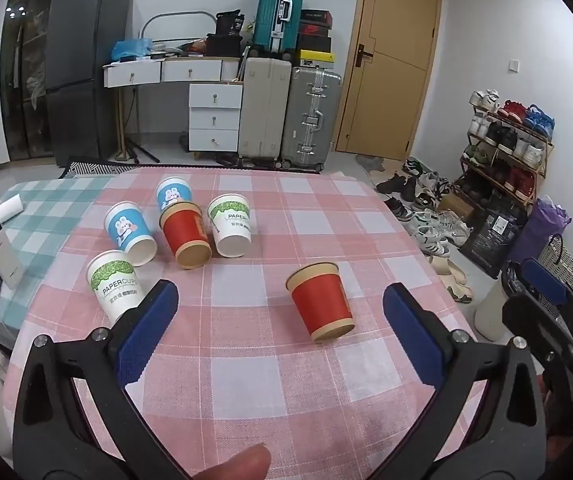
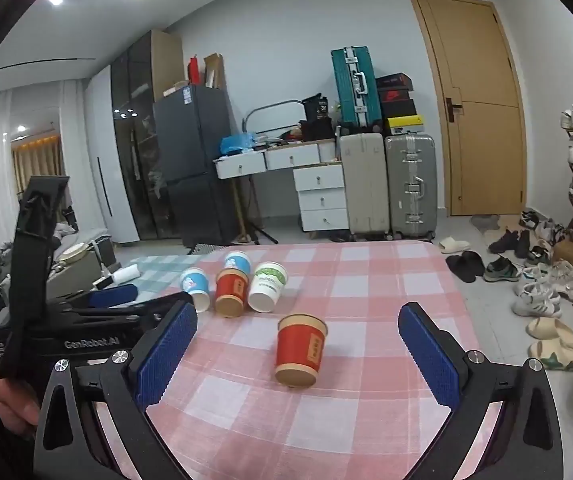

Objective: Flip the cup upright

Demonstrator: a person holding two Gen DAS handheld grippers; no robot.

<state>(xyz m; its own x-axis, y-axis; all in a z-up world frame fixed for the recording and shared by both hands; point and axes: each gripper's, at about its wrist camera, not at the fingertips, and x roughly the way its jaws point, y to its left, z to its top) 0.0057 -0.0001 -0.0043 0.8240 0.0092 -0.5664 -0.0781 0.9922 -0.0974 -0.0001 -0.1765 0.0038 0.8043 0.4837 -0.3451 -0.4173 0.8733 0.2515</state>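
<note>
Six paper cups show in the left wrist view, all on the bench (image 1: 246, 360) w/ the pink check cloth. One red cup (image 1: 322, 304) sits alone, center-right of the frame. It looks upside down and a bit tilted: wide rim low and toward the camera, small base up. Other five cups bunch in the upper left of the cloth. The left gripper (image 1: 280, 330) is wide open, blue fingers (image 1: 148, 336) far apart, nothing held. The red cup lies between them but farther out, not touching.

Right wrist view: same red cup (image 2: 300, 354) in the center of the frame, a little lower than the group. The right gripper (image 2: 298, 354) is also wide open and empty. The cup sits about in line between its fingers (image 2: 430, 354); can't tell if they're level w/ it yet or short of it.

Guess on feel: paper cup, so very light, thin walls, easy to squash. It may slide on the cloth if bumped. Best to pinch the red side wall at mid height, soft squeeze, then turn it over so the wide mouth faces up.
</note>
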